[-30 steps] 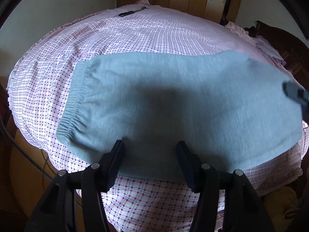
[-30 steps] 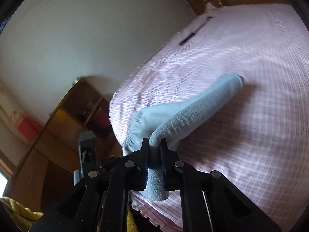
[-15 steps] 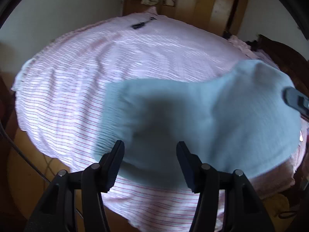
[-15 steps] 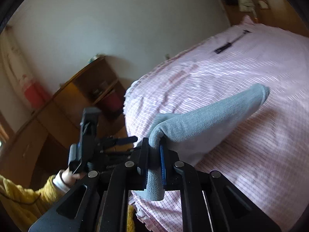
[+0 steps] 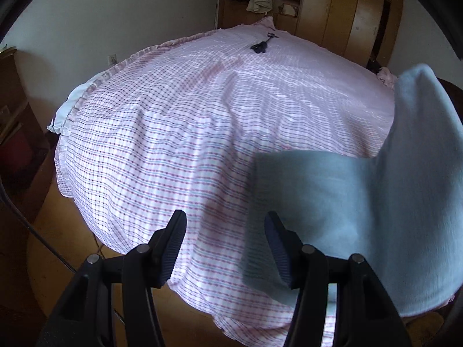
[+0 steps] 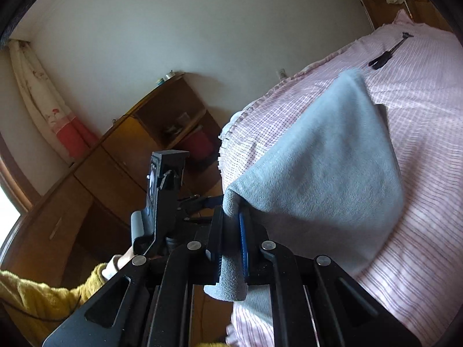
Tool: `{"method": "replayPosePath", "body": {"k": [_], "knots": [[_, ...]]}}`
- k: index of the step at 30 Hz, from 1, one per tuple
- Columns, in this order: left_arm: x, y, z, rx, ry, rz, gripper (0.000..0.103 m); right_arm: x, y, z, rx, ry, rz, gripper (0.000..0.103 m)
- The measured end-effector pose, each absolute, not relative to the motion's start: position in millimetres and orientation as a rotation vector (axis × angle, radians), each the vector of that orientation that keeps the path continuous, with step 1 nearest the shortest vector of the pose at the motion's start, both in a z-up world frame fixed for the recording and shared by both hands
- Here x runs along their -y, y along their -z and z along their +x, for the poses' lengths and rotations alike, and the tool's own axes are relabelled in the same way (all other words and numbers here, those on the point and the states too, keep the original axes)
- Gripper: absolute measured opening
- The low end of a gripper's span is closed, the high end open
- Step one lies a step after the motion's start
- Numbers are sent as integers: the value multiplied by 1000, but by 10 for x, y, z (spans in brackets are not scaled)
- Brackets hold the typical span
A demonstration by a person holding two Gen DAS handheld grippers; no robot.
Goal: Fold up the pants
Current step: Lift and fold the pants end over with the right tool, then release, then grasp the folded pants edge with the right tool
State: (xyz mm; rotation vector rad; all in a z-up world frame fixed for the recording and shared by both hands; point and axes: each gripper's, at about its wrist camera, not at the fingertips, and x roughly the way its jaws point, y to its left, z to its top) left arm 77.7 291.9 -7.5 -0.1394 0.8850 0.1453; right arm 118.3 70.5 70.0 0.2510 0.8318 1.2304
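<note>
The grey-blue pants (image 5: 361, 214) are lifted off the checked bed at the right of the left wrist view, hanging as a folded sheet. My left gripper (image 5: 225, 248) is open and empty, its fingers apart just left of the cloth's lower edge. My right gripper (image 6: 230, 243) is shut on a rolled edge of the pants (image 6: 324, 167) and holds them up over the bed's near corner. The left gripper's body (image 6: 162, 190) shows to the left in the right wrist view.
The bed (image 5: 188, 121) has a pink checked sheet. A small black object (image 5: 260, 46) lies near its far end. Wooden wardrobes (image 5: 341, 14) stand behind. A wooden shelf unit (image 6: 162, 121) stands by the wall left of the bed.
The right gripper has lifted the pants off the bed and carried them rightward. The left gripper has swung left, so the bare sheet now lies in front of it.
</note>
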Motion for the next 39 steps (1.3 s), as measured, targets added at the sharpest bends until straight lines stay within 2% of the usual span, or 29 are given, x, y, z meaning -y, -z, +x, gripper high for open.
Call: {"method": "replayPosePath", "body": {"k": [11,14,24,25,27,30,33,39], "knots": [[-3129,86,700,-882,-174,-168,59,-1399,-204,1396,-977,-1242,269,4],[-3200,83,649,-889,-204,-161,59,-1513,-115,1342,-1023,-1220,207,10],[-3229,-238,489,-836,-236,-163,59,-1100,-302,1128,-941,-1149,146,30],[-3200,-265,485,-830,-212,-174,61,-1042,-304,1127,-939,-1126,135,34],[-3119,-297,506,-827,-131,-208,70,-868,-259,1129,-942,-1056,117,39],[-2955,-260,591,-862,-48,-226,78,-617,-155,1164,-956,-954,124,39],[-2779,-176,696,-902,-16,-196,78,-433,2,1225,-1003,-891,163,44],[-2592,33,879,-957,9,-171,78,-417,272,1417,-1109,-878,273,44]]}}
